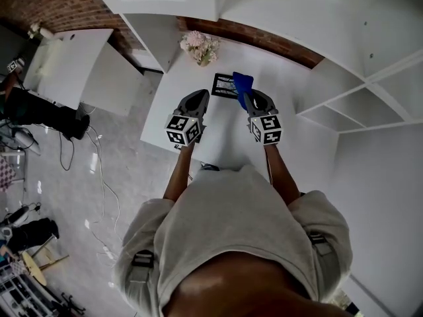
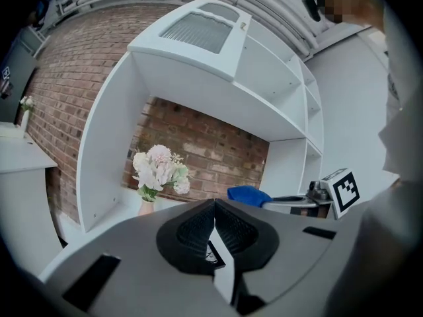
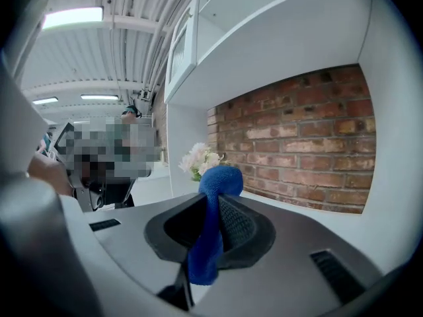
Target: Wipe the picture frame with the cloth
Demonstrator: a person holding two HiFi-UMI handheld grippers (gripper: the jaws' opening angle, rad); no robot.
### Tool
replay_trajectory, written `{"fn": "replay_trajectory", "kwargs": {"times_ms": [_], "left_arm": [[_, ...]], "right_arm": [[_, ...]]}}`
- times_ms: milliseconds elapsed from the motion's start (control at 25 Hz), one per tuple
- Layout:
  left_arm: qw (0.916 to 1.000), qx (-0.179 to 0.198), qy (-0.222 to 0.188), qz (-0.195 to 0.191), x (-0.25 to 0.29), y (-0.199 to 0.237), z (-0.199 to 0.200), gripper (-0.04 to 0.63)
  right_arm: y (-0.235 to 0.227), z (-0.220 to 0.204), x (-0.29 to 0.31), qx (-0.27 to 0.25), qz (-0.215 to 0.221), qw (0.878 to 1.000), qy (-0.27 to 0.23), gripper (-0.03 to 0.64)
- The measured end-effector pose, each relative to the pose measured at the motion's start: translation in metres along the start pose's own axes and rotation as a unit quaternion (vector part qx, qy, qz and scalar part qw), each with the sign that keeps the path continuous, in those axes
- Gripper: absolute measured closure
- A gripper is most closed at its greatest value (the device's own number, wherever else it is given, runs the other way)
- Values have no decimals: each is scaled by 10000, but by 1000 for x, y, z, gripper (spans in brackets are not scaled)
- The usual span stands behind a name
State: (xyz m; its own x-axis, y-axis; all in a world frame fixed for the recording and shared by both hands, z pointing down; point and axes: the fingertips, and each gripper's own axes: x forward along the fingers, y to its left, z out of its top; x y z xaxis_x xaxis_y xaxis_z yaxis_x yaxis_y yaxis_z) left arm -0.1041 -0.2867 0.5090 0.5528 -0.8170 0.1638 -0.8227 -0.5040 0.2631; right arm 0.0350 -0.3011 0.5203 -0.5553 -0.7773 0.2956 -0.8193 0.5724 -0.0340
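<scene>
Right tongs (image 1: 254, 99) clamp the blue cloth (image 1: 242, 83). Left tongs (image 1: 198, 98) are closed and empty. Picture frame (image 1: 223, 86) lies flat on the bench (image 1: 218, 137), just ahead, between both; the cloth overlaps its right edge, so the right side is nearer.

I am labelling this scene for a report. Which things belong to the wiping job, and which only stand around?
For the job:
- blue cloth, clamped in the right gripper
- picture frame, lying flat on the white desk
- left gripper, shut and empty

Only standing around:
- vase of flowers
- white shelves
</scene>
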Motion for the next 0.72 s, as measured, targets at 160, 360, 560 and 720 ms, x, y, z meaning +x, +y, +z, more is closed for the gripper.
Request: {"fn": "replay_trajectory", "kwargs": {"times_ms": [160,360,560,720], "left_arm": [[9999,90,-82,4,-1,1,12,578],[9996,208,-179,60,-3,8,28,578],[9991,276,-293,129,-10,21,45,578],[9986,323,-361,204,-15,29,52,578]], "right_arm": [[-17,10,-13,77,-231,9996,-105,555],[-33,24,-24,49,-443,9988,-201,555],[-39,39,-26,-55,-567,9980,-279,555],[-42,41,-25,-113,-593,9978,-279,555]]}}
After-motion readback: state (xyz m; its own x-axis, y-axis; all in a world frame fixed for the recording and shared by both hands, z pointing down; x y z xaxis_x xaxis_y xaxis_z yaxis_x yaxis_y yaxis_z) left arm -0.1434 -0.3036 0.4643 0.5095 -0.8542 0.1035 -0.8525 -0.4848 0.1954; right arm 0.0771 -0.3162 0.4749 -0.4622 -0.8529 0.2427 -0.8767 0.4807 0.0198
